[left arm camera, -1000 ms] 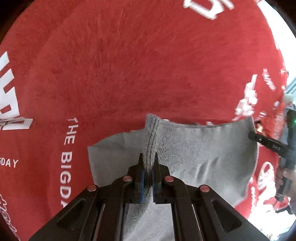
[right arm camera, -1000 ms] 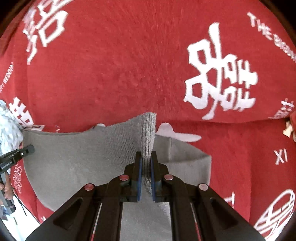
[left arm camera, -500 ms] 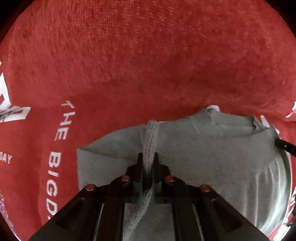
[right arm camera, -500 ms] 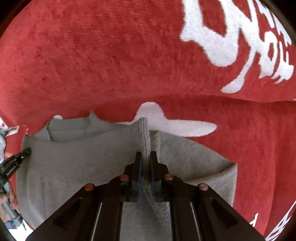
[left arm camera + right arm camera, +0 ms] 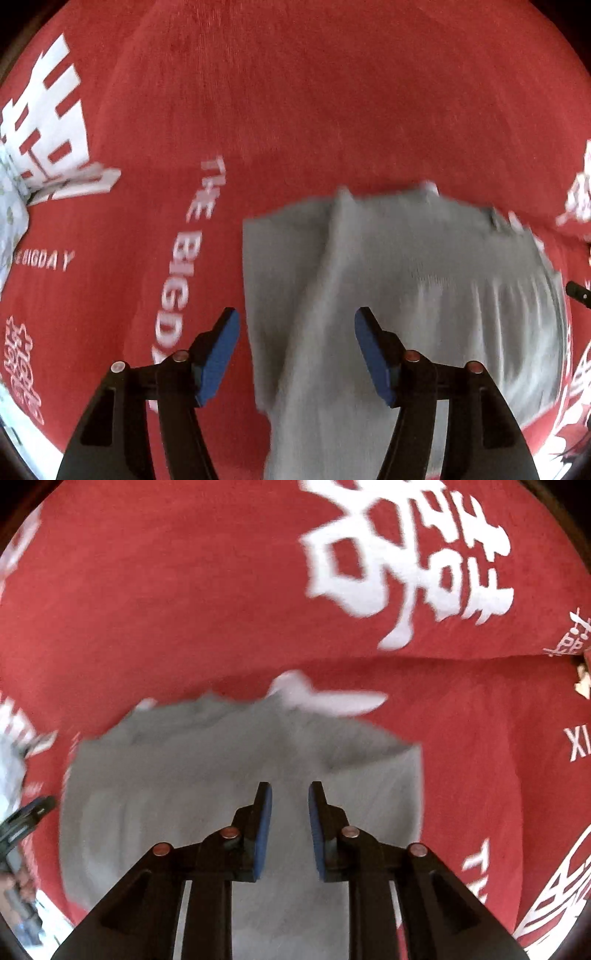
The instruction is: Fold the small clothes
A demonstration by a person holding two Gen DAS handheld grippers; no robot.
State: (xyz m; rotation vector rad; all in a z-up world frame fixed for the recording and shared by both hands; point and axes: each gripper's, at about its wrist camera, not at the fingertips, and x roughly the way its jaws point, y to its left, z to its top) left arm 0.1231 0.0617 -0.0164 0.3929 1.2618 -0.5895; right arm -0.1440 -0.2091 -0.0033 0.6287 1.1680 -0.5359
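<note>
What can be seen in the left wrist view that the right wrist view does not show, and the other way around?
Only the left wrist view shows the white words "THE BIGDAY" printed on the cloth, a pale patterned fabric at the left edge, and the left tongs, opening wide, pads off the garment.

Only the right wrist view shows the large white double-happiness character and the right tongs, opening, with a narrower gap.

Both show the small grey knitted garment lying on the red printed cloth.
</note>
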